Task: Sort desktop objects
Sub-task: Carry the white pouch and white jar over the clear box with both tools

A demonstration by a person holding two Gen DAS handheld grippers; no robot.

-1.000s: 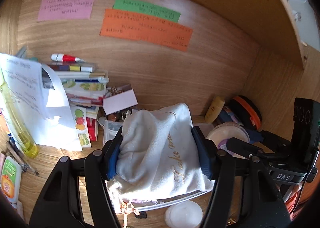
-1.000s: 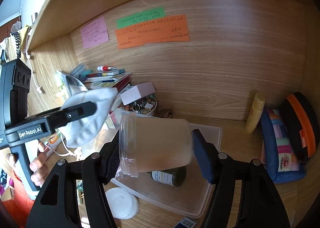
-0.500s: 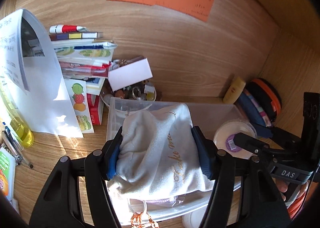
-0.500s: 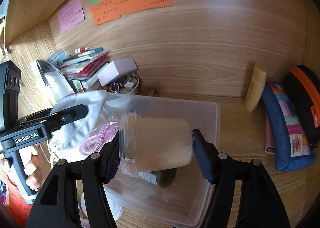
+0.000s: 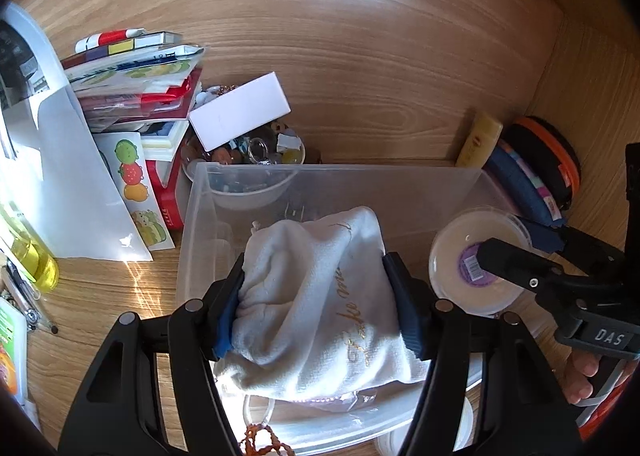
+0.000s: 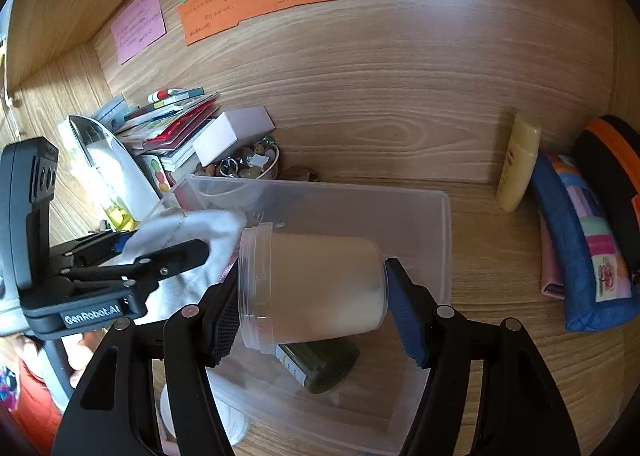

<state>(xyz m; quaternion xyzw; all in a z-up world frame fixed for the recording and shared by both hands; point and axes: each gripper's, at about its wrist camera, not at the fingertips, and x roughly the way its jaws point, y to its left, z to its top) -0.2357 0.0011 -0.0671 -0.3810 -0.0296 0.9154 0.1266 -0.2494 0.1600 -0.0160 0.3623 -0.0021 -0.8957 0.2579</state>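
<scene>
My left gripper (image 5: pixel 316 300) is shut on a white cloth pouch (image 5: pixel 320 296) with gold lettering and holds it over the left half of a clear plastic bin (image 5: pixel 340 175). My right gripper (image 6: pixel 312 296) is shut on a translucent white jar (image 6: pixel 316 288), held on its side over the same bin (image 6: pixel 440 223). The jar's base with a purple label (image 5: pixel 476 264) shows in the left wrist view. A dark green bottle (image 6: pixel 320 364) lies on the bin floor under the jar. The pouch (image 6: pixel 188 232) and left gripper show at the left of the right wrist view.
A stack of books (image 5: pixel 136 87), a white box (image 5: pixel 240 115) and a bowl of trinkets (image 5: pixel 256 151) stand behind the bin at the left. A yellow tube (image 6: pixel 518 159) and blue and black-orange pouches (image 6: pixel 580 248) lean at the right. A white lid (image 6: pixel 236 420) lies in front of the bin.
Both grippers have moved forward and down over the bin, carrying the pouch and the jar; the bin now fills the lower part of both views.
</scene>
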